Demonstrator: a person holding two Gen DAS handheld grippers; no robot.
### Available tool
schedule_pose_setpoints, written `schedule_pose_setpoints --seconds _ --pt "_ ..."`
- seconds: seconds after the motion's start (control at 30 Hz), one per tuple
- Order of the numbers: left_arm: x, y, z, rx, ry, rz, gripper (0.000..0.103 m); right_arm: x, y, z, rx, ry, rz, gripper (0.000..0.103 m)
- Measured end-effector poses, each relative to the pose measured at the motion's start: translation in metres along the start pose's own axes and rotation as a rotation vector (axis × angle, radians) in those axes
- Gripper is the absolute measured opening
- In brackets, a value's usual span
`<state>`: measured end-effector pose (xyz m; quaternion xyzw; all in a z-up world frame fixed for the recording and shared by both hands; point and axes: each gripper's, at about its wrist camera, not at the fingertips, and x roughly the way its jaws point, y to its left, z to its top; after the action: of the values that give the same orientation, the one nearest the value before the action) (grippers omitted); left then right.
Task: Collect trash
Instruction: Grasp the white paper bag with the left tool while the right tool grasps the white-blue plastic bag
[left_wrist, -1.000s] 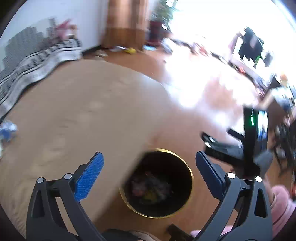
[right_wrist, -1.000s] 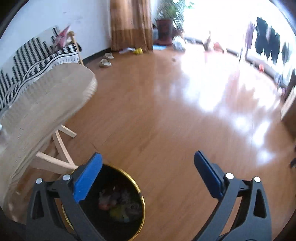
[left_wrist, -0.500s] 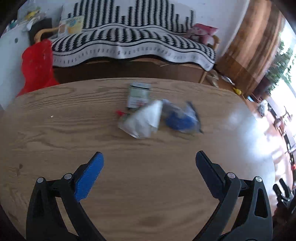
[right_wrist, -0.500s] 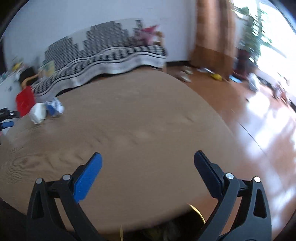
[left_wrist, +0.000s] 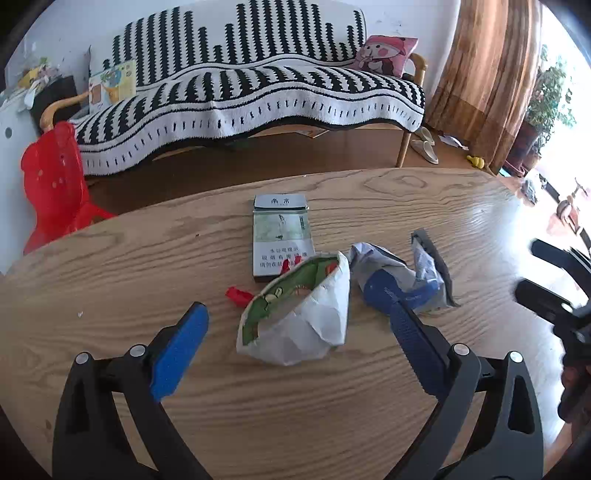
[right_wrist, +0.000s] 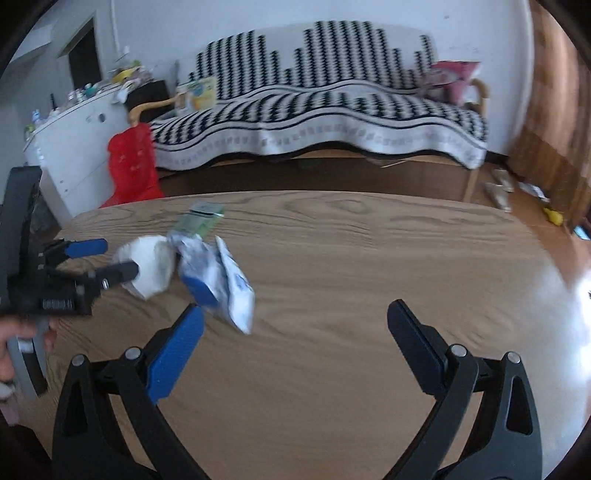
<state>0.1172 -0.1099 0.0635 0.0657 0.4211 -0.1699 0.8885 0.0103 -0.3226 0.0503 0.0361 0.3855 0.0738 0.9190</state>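
Note:
On the wooden table (left_wrist: 110, 280) lie a crumpled white wrapper with a green lining (left_wrist: 299, 325), a blue-and-white wrapper (left_wrist: 402, 280), a cigarette pack (left_wrist: 282, 236) and a small red scrap (left_wrist: 238, 295). My left gripper (left_wrist: 297, 319) is open, its fingers flanking the white wrapper without touching it. The right gripper (right_wrist: 295, 314) is open and empty over bare table, right of the blue-and-white wrapper (right_wrist: 225, 284). From the right wrist view, the left gripper (right_wrist: 122, 258) sits at the white wrapper (right_wrist: 153, 267), with the pack (right_wrist: 199, 221) behind. The right gripper (left_wrist: 535, 271) shows blurred at the edge.
A sofa with a black-and-white striped cover (left_wrist: 240, 88) stands behind the table. A red plastic chair (left_wrist: 55, 184) is at the far left, a white cabinet (right_wrist: 74, 147) beyond it. Brown curtains (left_wrist: 480, 74) and slippers (left_wrist: 424, 147) are at the right.
Both grippers swung from over the floor bin up to the table. The left one then closed in on the trash pile, and the right one turned to face it.

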Motion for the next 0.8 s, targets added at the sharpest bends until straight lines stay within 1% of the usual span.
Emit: schedule_pose_setpoints --seconds 0.1,0.17,0.2,0.23,0.3,0.33,0.4,0.47,0.5,0.53,0.57,0.6,0.63,0.67,0.73,0.8 --pt "0.010 0.005 0.000 0.001 0.002 0.002 0.096 0.035 0.015 0.018 -0.016 0.010 0.029 0.096" --pt "0.017 0.011 0.000 -0.016 0.008 -0.022 0.090 0.052 0.020 0.023 -0.013 0.016 0.045 0.096" --pt "0.021 0.014 0.000 -0.024 0.016 -0.039 0.075 0.059 0.023 0.025 -0.010 0.017 0.052 0.096" --pt "0.024 0.017 -0.001 -0.032 0.027 -0.058 0.064 0.068 0.025 0.028 -0.010 0.018 0.059 0.096" --pt "0.027 0.023 -0.006 -0.047 0.035 -0.088 0.055 0.075 0.027 0.028 -0.007 0.019 0.076 0.096" --pt "0.024 0.025 -0.008 -0.046 0.021 -0.105 0.051 0.078 0.028 0.029 0.004 0.016 0.098 0.095" --pt "0.018 0.030 -0.013 -0.056 0.008 -0.118 0.051 0.081 0.029 0.029 0.016 0.011 0.126 0.084" --pt "0.012 0.039 -0.020 -0.110 0.002 -0.159 0.051 0.080 0.030 0.028 0.033 0.008 0.180 0.062" --pt "0.006 0.045 -0.025 -0.149 -0.005 -0.178 0.051 0.078 0.029 0.027 0.039 0.011 0.202 0.055" --pt "0.002 0.048 -0.029 -0.166 -0.008 -0.186 0.051 0.077 0.032 0.027 0.047 0.019 0.239 0.044" --pt "-0.002 0.051 -0.033 -0.183 -0.009 -0.193 0.051 0.074 0.032 0.025 0.046 0.024 0.254 0.035" --pt "-0.009 0.053 -0.038 -0.201 -0.008 -0.201 0.051 0.071 0.034 0.024 0.042 0.027 0.262 0.034" --pt "-0.013 0.055 -0.042 -0.207 -0.009 -0.204 0.051 0.067 0.039 0.023 0.027 0.028 0.250 0.033" --pt "-0.023 0.056 -0.047 -0.213 -0.015 -0.201 0.051 0.063 0.043 0.021 0.014 0.028 0.241 0.027" --pt "-0.039 0.057 -0.056 -0.212 -0.028 -0.189 0.051 0.056 0.050 0.016 0.010 0.037 0.237 0.026" --pt "-0.060 0.058 -0.067 -0.198 -0.041 -0.162 0.051 0.049 0.054 0.012 -0.002 0.019 0.200 0.027"
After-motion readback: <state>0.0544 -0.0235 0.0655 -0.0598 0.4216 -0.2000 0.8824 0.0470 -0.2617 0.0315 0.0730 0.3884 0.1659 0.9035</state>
